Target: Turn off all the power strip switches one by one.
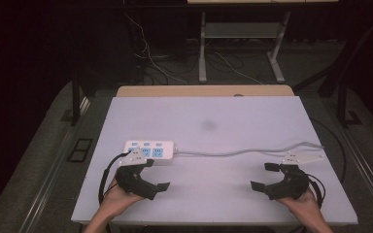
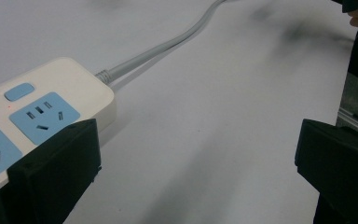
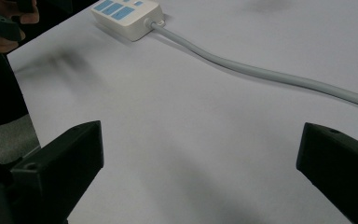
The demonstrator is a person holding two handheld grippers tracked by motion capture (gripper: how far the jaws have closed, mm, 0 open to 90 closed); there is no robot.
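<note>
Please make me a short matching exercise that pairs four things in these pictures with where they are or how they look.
Things:
1. power strip
2. grey cable
3. left claw
4. right claw

Descriptions:
A. open, at the table's near right
B. white with blue sockets
C. open, just in front of the strip
D. runs from the strip toward the table's right edge

Pairs: 1-B, 2-D, 3-C, 4-A
</note>
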